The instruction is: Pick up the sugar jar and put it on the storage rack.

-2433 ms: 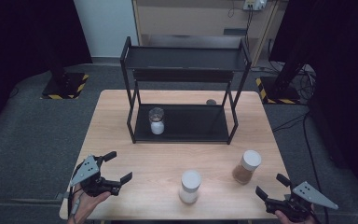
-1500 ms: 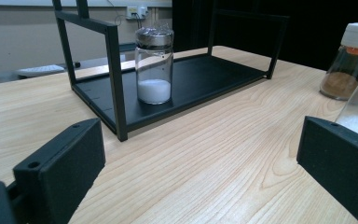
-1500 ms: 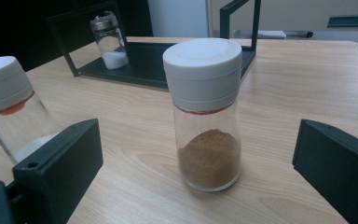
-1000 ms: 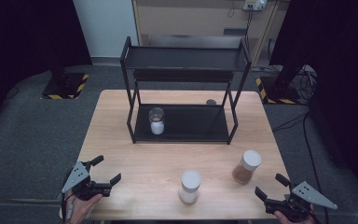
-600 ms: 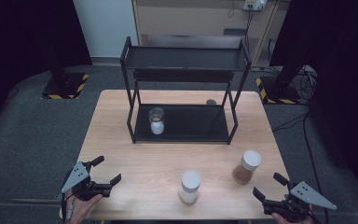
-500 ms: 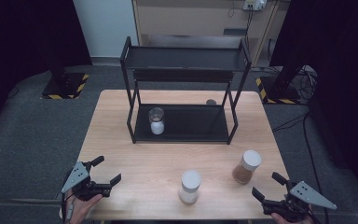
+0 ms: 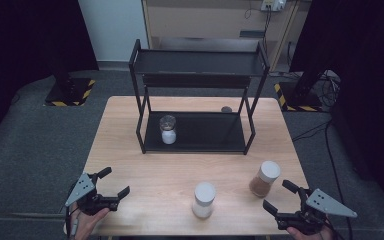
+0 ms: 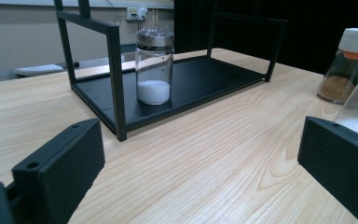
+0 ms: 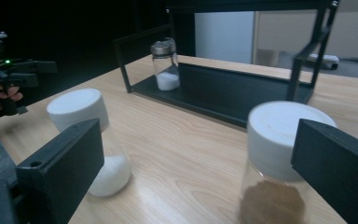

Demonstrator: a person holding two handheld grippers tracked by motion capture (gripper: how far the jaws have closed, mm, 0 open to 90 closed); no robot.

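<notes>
Two jars to move: brown-powder jar (image 7: 265, 178) and white-powder jar (image 7: 203, 199). Both have white lids. Both stand on the table (image 7: 130, 150), near the front edge, out in front of the rack.
Brown-powder jar: it is just ahead of the right gripper, a bit to its left. In the right gripper view it sits very close (image 9: 275, 172), in between the two black jaws.
White-powder jar: it stands about in the middle of the front of the table, between the two grippers.
Jar already in place: one small glass jar (image 7: 168, 129) with white powder and a shiny lid stands on the bottom shelf of the black rack (image 7: 198, 75), at its left end.
How far along: I think it is early. One jar looks put away. Two jars seem left to go. No jar is picked up yet.
Right gripper (image 7: 282, 197): wide open. It holds nothing and touches nothing. It looks ready to go for the brown-powder jar.
Left gripper (image 7: 114, 183): wide open too. It holds nothing. It sits at the front left corner, well apart from every jar.
</notes>
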